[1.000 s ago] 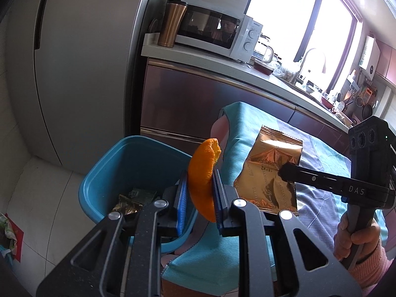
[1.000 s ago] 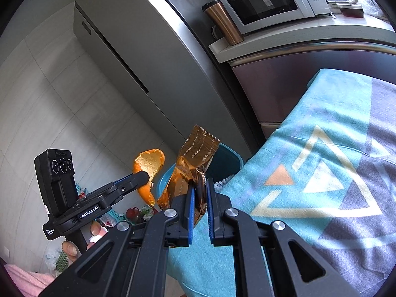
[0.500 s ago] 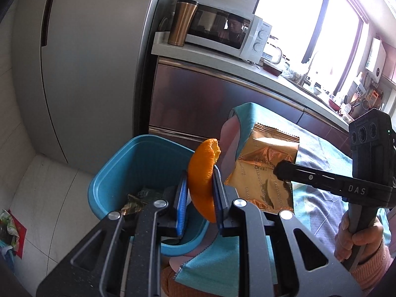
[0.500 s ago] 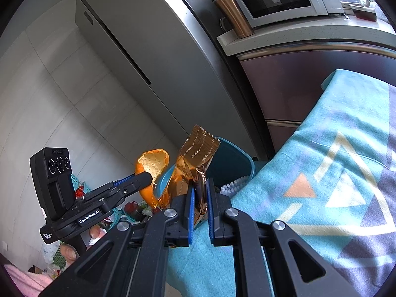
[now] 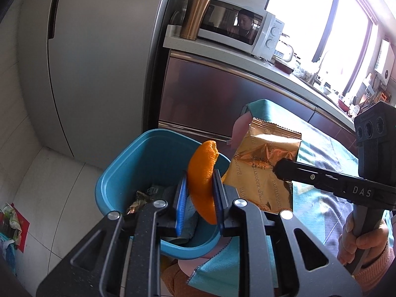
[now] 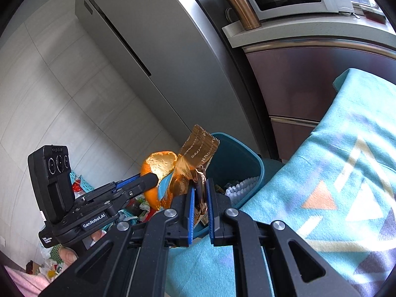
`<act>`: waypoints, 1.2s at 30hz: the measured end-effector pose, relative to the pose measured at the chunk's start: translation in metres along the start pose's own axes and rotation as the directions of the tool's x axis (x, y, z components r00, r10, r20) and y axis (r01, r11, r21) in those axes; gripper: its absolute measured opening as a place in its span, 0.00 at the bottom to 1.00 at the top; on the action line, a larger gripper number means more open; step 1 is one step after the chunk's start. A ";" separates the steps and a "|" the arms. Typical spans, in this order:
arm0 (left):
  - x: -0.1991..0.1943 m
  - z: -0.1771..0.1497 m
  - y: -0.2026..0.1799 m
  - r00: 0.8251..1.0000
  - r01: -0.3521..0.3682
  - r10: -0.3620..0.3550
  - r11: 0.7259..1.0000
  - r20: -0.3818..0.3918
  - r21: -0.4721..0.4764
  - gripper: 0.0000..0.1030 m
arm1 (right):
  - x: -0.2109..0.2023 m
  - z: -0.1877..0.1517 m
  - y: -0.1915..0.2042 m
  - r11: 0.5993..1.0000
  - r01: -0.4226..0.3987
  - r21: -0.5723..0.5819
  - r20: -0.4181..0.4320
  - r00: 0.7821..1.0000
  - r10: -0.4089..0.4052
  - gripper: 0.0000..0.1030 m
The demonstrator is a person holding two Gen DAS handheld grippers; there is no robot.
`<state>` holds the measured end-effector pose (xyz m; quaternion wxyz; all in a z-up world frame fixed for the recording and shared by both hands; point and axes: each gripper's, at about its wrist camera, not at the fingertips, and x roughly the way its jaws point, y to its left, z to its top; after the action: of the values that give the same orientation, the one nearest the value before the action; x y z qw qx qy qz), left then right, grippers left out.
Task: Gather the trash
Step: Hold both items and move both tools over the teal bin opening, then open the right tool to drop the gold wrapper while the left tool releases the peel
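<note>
My left gripper is shut on an orange peel and holds it over the near rim of a blue bin. My right gripper is shut on a crumpled gold foil wrapper at the bin's edge. In the left wrist view the wrapper hangs just right of the peel, held by the right gripper. In the right wrist view the peel sits in the left gripper. Wrappers lie inside the bin.
A table with a turquoise patterned cloth lies right of the bin. A grey fridge and a steel cabinet stand behind, with a microwave and copper tumbler on the counter. Bags litter the floor.
Both grippers have moved left toward the bin with their loads; the peel and the wrapper now hang over the bin's rim. Both stay shut.
</note>
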<state>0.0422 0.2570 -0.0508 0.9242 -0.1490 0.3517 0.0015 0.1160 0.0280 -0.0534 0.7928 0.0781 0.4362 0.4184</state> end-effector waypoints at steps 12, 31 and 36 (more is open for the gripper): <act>0.007 0.001 0.000 1.000 -0.024 0.024 1.000 -0.007 0.001 0.20 | 0.019 0.006 0.003 1.000 0.000 -0.009 -0.026 1.000 0.000 0.08; 0.025 -0.001 0.012 0.997 -0.064 0.063 0.997 -0.035 -0.031 0.21 | 0.047 0.007 0.011 1.000 0.017 -0.022 -0.075 0.997 -0.018 0.08; 0.033 -0.001 0.012 0.997 -0.069 0.068 0.997 -0.046 -0.029 0.21 | 0.054 0.008 0.010 1.000 0.021 -0.023 -0.088 0.996 -0.023 0.08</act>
<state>0.0651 0.2651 -0.0758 0.9131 -0.1512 0.3770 0.0352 0.1300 0.0759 -0.0774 0.7782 0.0461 0.4670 0.4174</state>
